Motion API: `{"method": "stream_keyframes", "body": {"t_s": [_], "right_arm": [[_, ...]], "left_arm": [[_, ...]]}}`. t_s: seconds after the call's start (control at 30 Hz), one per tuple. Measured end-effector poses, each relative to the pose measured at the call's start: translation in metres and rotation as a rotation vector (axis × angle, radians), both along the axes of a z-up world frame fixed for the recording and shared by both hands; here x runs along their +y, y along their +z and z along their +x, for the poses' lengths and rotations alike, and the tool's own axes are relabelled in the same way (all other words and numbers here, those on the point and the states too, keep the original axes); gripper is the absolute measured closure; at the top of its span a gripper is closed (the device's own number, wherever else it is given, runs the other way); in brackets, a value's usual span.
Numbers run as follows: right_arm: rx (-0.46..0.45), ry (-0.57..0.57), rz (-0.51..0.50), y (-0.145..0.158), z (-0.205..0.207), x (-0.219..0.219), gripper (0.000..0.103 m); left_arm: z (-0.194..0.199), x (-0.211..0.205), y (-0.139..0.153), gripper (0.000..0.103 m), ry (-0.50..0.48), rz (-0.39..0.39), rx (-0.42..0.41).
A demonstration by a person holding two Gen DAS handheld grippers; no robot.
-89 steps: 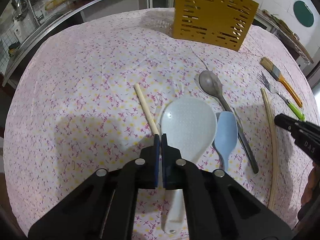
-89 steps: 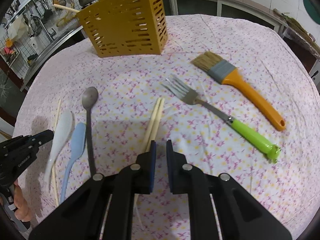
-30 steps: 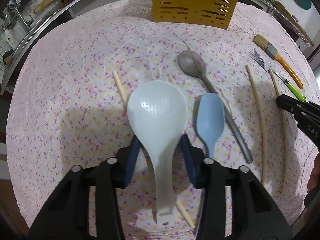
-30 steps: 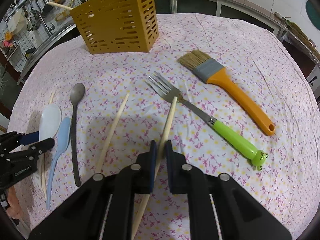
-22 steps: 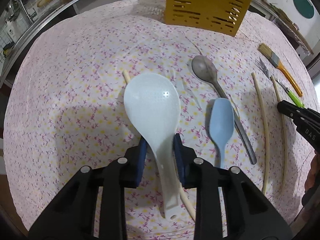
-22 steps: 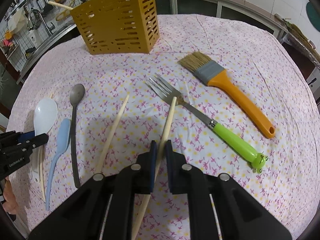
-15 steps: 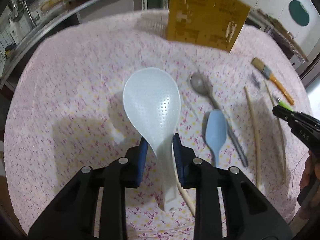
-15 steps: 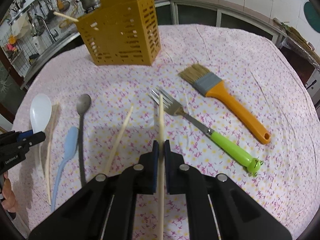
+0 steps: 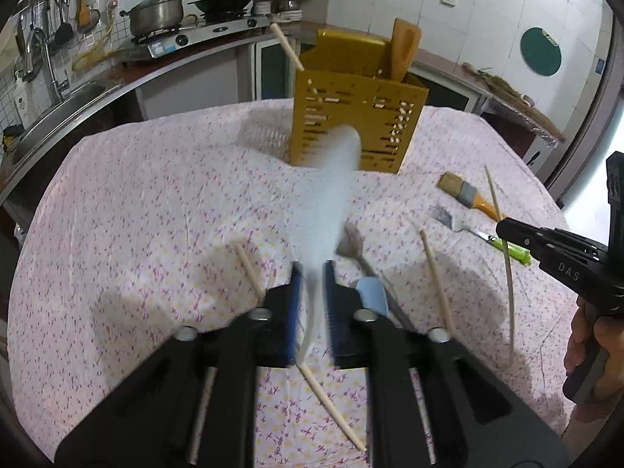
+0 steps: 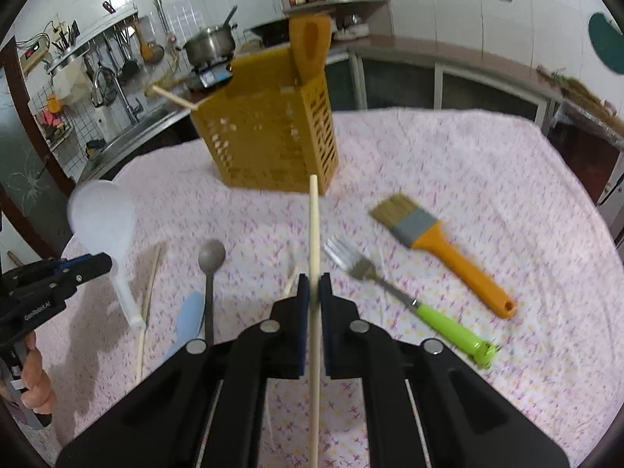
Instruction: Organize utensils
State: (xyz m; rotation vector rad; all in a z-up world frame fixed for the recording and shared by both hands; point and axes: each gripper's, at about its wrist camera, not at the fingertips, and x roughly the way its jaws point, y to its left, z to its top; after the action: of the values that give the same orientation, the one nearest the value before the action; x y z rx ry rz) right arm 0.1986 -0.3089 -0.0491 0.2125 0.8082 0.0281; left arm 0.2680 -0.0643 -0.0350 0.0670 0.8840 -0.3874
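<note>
My left gripper (image 9: 312, 273) is shut on the handle of a white rice paddle (image 9: 331, 191), held up off the table and tilted toward the yellow slotted utensil holder (image 9: 357, 117); the paddle also shows in the right wrist view (image 10: 102, 218). My right gripper (image 10: 314, 284) is shut on a wooden chopstick (image 10: 313, 226), lifted and pointing at the holder (image 10: 269, 136). The holder holds a wooden spatula (image 10: 310, 45) and a chopstick (image 10: 173, 97).
On the flowered cloth lie a metal spoon (image 10: 210, 269), a blue scoop (image 10: 191, 318), two loose chopsticks (image 10: 150, 284) (image 9: 436, 277), a green-handled fork (image 10: 405, 300) and an orange-handled brush (image 10: 440, 245). A kitchen counter with a sink and stove runs behind the table.
Both grippers have risen from the table. The left one lifted the rice paddle and the right one lifted the chopstick, and both views now face the holder more level.
</note>
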Motion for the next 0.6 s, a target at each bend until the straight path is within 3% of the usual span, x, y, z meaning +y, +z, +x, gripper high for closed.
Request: {"method": "stream_keyframes", "body": {"t_s": [0.17,0.3,0.37,0.43,0.6], "right_arm": [[-0.021,0.004,-0.009,0.009,0.002,0.001,0.097],[-0.005,0.011,-0.022,0.005,0.004,0.002,0.097],[0.006,0.013,-0.016,0.001,0.007,0.001,0.097],[0.019,0.015,-0.014,-0.006,0.009,0.002,0.097],[0.043,0.013,-0.006,-0.018,0.011,-0.004,0.097]], "left_arm": [[0.007,0.001,-0.003,0.099,0.003,-0.003,-0.005],[0.024,0.0,-0.016,0.098,-0.003,-0.02,0.122],[0.035,-0.005,-0.023,0.083,0.02,0.005,0.153],[0.045,-0.008,-0.032,0.06,0.03,0.017,0.195],[0.05,-0.015,-0.053,0.058,0.061,0.043,0.256]]}}
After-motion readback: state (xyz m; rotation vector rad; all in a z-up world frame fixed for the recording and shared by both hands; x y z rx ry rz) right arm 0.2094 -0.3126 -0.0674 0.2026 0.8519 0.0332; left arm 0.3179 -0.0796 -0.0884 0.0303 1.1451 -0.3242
